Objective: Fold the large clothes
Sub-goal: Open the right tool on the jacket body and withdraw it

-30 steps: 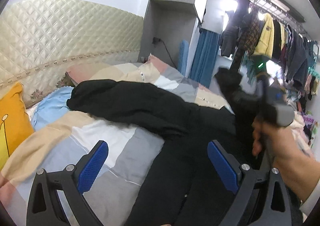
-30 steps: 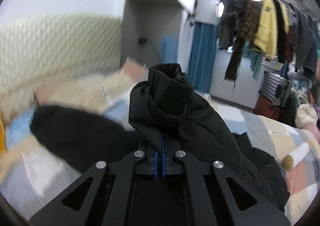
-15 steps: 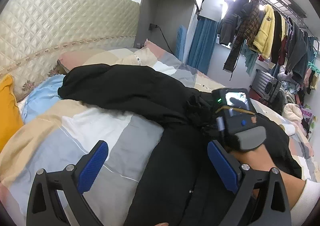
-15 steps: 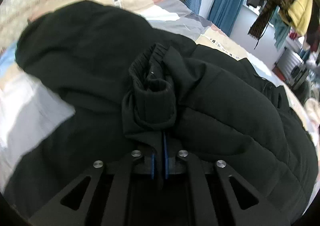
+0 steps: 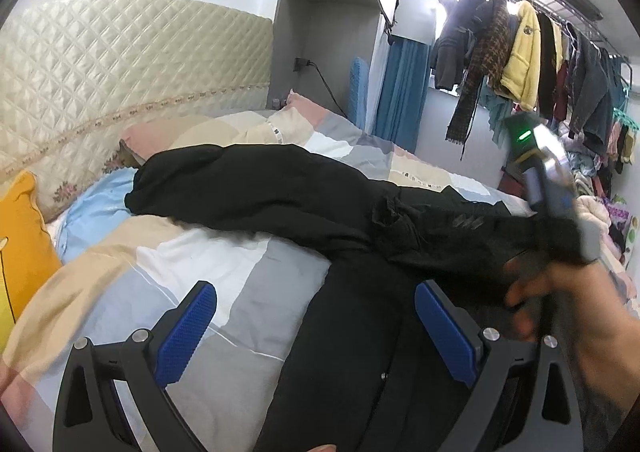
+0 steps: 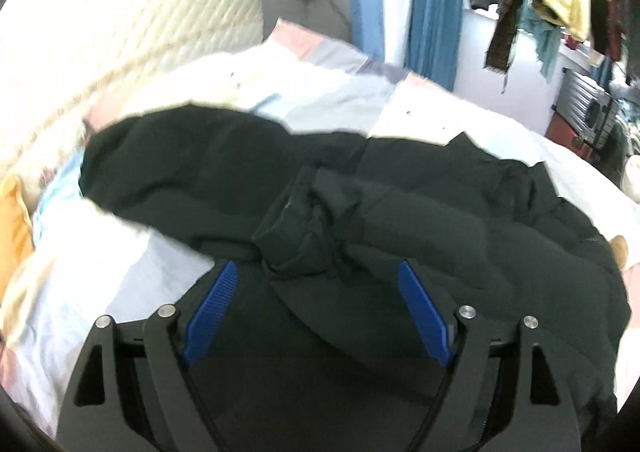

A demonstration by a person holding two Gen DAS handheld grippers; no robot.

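A large black padded jacket [image 5: 288, 192] lies spread across the patchwork bed cover [image 5: 200, 264]; it also fills the right wrist view [image 6: 440, 220]. One sleeve is folded over the body, its cuff [image 6: 296, 228] lying just beyond my right gripper. My right gripper [image 6: 316, 288] is open and empty, jaws wide above the jacket. My left gripper [image 5: 316, 316] is open and empty above the jacket's near edge and the cover. The right hand and its gripper body [image 5: 552, 188] show blurred at the right of the left wrist view.
A quilted cream headboard [image 5: 100, 72] runs along the left. A yellow cushion [image 5: 20, 248] and a blue pillow [image 5: 96, 208] lie at the head. A clothes rail with hanging coats [image 5: 520, 52] and a suitcase [image 6: 588, 112] stand at the far right.
My right gripper carried the sleeve down onto the jacket, let go of the cuff, opened and pulled back. My left gripper has stayed open and nearly still.
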